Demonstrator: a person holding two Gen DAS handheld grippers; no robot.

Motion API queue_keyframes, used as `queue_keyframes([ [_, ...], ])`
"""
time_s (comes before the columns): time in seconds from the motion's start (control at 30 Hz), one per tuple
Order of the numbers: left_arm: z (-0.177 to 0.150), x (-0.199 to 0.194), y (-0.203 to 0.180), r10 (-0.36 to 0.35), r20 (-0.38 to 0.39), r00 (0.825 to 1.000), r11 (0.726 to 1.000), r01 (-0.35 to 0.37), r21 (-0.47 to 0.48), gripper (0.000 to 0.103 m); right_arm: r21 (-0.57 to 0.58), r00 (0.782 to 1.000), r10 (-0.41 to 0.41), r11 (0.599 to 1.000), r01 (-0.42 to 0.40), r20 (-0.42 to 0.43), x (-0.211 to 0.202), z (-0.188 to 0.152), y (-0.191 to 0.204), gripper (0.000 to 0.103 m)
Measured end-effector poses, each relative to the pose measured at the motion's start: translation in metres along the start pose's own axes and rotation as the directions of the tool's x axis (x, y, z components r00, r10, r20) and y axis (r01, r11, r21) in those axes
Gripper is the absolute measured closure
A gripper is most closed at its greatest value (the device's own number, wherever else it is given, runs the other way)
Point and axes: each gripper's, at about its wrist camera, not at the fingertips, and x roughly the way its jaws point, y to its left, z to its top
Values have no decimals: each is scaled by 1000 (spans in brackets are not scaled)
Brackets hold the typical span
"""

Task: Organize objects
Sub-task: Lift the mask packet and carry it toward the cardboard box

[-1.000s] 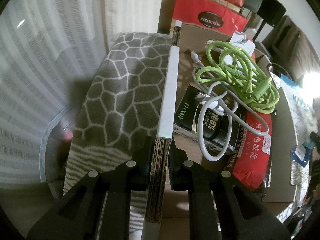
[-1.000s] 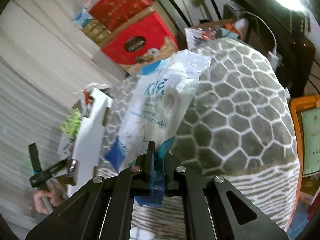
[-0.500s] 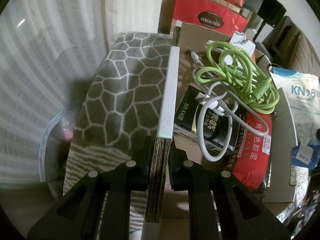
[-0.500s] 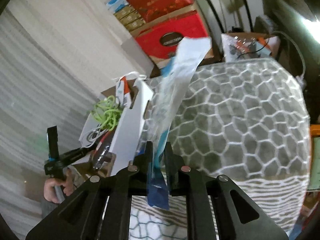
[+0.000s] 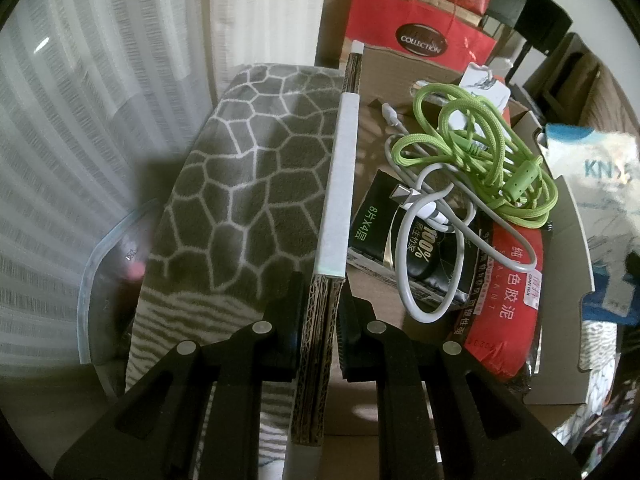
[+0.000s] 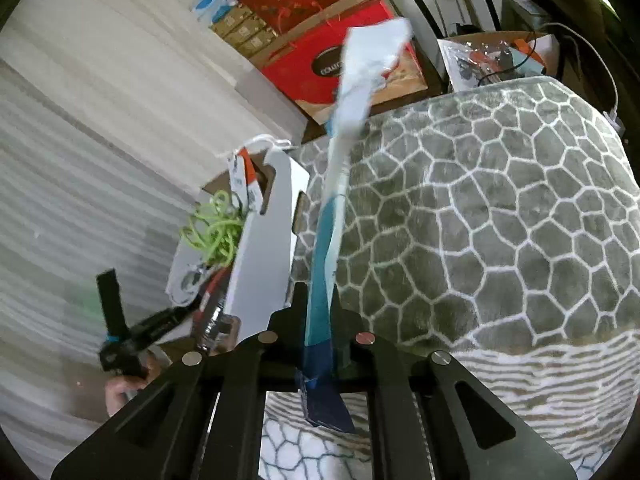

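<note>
On hexagon-patterned grey blanket (image 5: 256, 184): left gripper (image 5: 320, 320) clamped on cardboard box (image 5: 340, 184) wall. Inside box, left to right: black pack (image 5: 380, 232) reading "8片X4层", "100%"; grey USB cable (image 5: 452, 248); green braided cable (image 5: 492, 152); red "SEALANT" pouch (image 5: 508, 300). Right of box: right gripper (image 6: 320, 320) pinching "KN" mask packet (image 6: 340, 168) by blue end, held edge-on beside box flap. Behind: red "COLLECTION" bag (image 5: 420, 28).

The white-and-blue plastic mask packet (image 5: 596, 196) is blurred and cut off at the left-wrist view's right edge. The coiled lime-green braided cable (image 5: 484, 152) partly hides the red sealant pouch (image 5: 508, 292).
</note>
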Motion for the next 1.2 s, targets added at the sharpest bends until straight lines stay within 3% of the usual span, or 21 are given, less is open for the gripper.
queue_keyframes([
  [0.17,0,0,1,-1,-1,1000,1000,1,-2,90,13,999,41,999,-42,33,-22,10,9,96],
  [0.37,0,0,1,-1,-2,1000,1000,1,-1,90,-53,995,84,995,-81,53,-39,22,47,97],
  [0.83,-1,-1,0,3,-1,1000,1000,-3,2,90,-141,998,64,988,-61,12,-26,34,101,96],
  [1.03,-1,-1,0,4,-1,1000,1000,-4,3,90,-152,994,111,982,-113,-25,-17,36,119,96],
  [1.2,-2,-2,0,0,-2,1000,1000,0,3,90,-137,985,150,978,-161,-88,14,27,126,96],
])
